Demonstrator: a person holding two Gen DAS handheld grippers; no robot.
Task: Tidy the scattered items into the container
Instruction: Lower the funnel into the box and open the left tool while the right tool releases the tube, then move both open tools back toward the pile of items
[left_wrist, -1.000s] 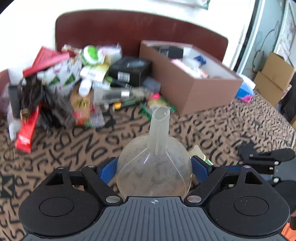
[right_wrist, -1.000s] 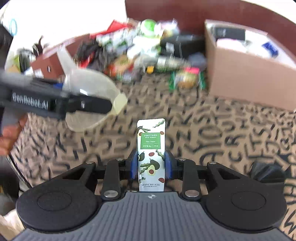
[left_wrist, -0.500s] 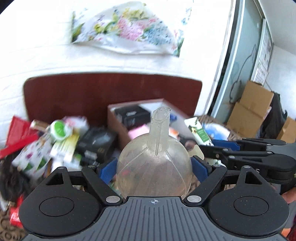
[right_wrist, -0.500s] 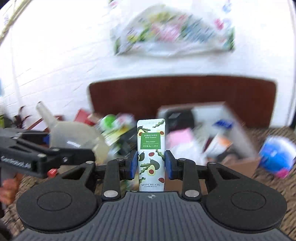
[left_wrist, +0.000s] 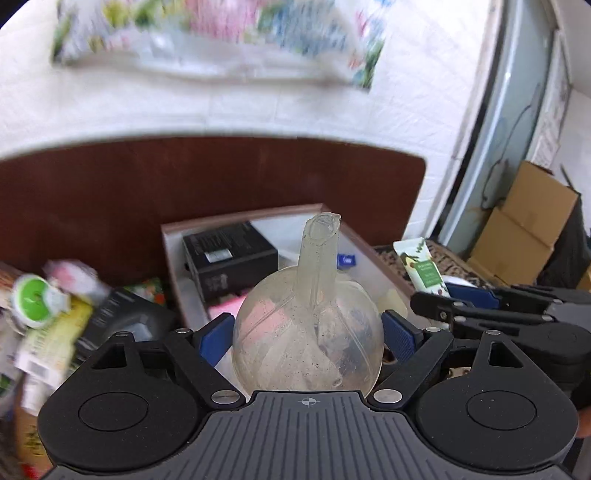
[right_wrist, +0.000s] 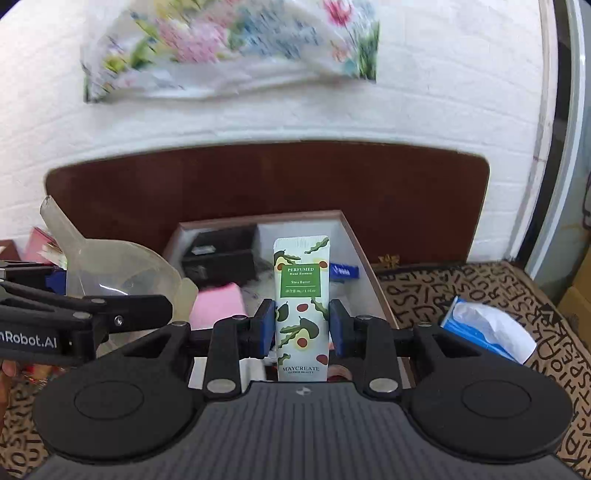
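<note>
My left gripper is shut on a clear plastic funnel, spout pointing forward, held over the near end of the brown cardboard box. My right gripper is shut on a white hand cream tube with avocado prints, held upright above the same box. The funnel and left gripper show at the left of the right wrist view; the tube and right gripper show at the right of the left wrist view. The box holds a black box, a pink item and a blue packet.
A pile of scattered items lies left of the box on the letter-patterned cloth. A blue tissue pack lies right of the box. A dark wooden headboard stands behind it. Cardboard boxes are stacked at the far right.
Both grippers have moved forward to the cardboard box with their items still held; the box is now directly below and ahead of them.
</note>
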